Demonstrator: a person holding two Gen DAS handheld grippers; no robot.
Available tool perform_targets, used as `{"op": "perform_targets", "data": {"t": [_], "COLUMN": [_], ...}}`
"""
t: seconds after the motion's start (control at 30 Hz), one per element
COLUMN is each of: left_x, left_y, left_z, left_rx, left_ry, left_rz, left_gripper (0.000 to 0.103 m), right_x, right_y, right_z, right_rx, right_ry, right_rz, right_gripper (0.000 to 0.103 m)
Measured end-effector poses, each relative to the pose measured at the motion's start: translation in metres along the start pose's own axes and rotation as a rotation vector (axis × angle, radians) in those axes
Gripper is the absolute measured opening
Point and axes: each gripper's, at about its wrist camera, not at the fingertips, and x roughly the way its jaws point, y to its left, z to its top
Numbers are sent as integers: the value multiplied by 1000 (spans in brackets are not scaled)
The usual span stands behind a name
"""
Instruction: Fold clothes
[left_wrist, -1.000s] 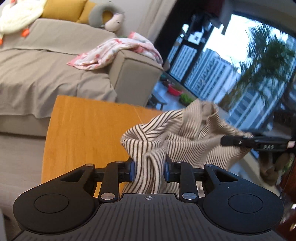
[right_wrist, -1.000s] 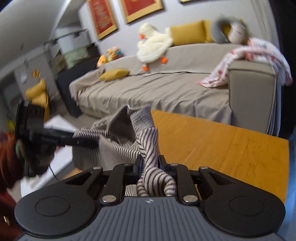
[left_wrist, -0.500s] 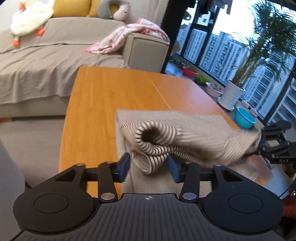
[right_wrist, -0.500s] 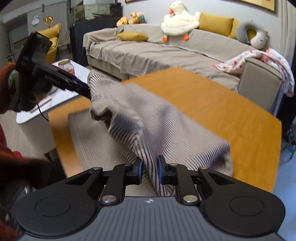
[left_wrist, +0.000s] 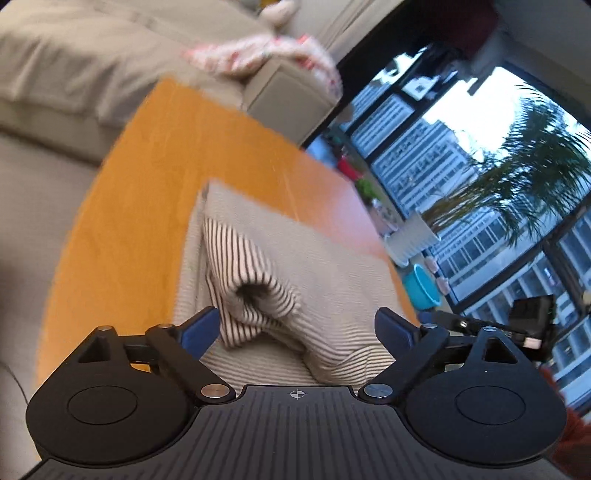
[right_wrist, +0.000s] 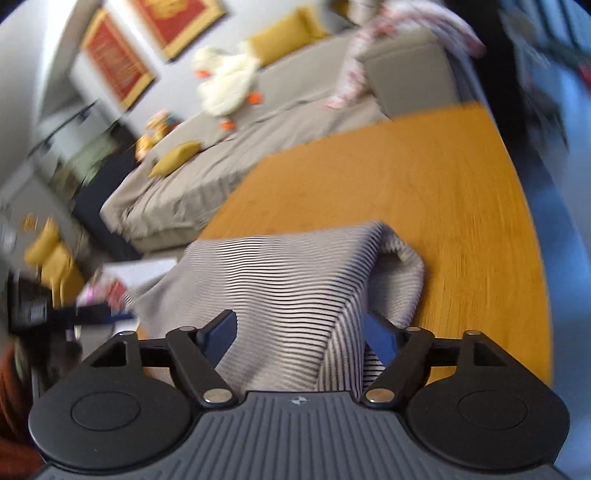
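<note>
A beige garment with dark stripes lies doubled over on the orange wooden table. My left gripper hovers at its near edge with the jaws opening wide. A rolled fold of the cloth sits between them, close to the left pad and free of the other. In the right wrist view the same garment slumps between the opening jaws of my right gripper, whose pads do not squeeze it. Each gripper shows at the edge of the other's view: the right gripper and the left gripper.
Behind the table a grey-brown sofa carries a pink floral cloth on its armrest, a plush duck and yellow cushions. A tall window, a potted plant and a blue bowl are at the right; a white side table is at the left.
Both grippers have opened and let go of the striped garment, which has dropped from the air onto the table as a folded layer. Both views have rolled and sunk closer to the cloth.
</note>
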Motion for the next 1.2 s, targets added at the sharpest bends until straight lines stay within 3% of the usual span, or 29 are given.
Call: {"op": "perform_targets", "data": {"t": [0.1, 0.17, 0.27, 0.37, 0.43, 0.67, 0.8, 0.93, 1.1, 1.2], "left_x": [29, 39, 36, 16, 6, -8, -5, 17, 53, 59], "left_y": [8, 13, 17, 15, 11, -11, -15, -10, 8, 22], "left_z": [3, 12, 39, 68, 76, 56, 29, 9, 13, 33], "left_rx": [-93, -137, -172, -128, -81, -46, -36, -124, -192, -214], "left_ry": [70, 62, -45, -173, -197, -79, 5, 63, -18, -83], "left_rz": [-33, -60, -64, -33, -8, 13, 25, -65, -52, -37], "left_gripper": [95, 95, 94, 94, 95, 97, 98, 98, 99, 99], "right_x": [20, 30, 37, 38, 34, 33, 36, 39, 41, 38], "right_y": [1, 5, 10, 7, 7, 8, 12, 16, 14, 16], "right_z": [-12, -17, -13, -12, -16, -20, -21, -25, -29, -35], "right_rx": [-5, -38, -113, -148, -172, -181, -199, -234, -257, -259], "right_ry": [19, 12, 14, 17, 6, -6, -8, -21, -45, -58], "right_rz": [-4, -6, -31, -26, -25, -24, -26, -37, -31, -28], "right_gripper": [78, 77, 62, 58, 57, 58, 66, 73, 75, 75]}}
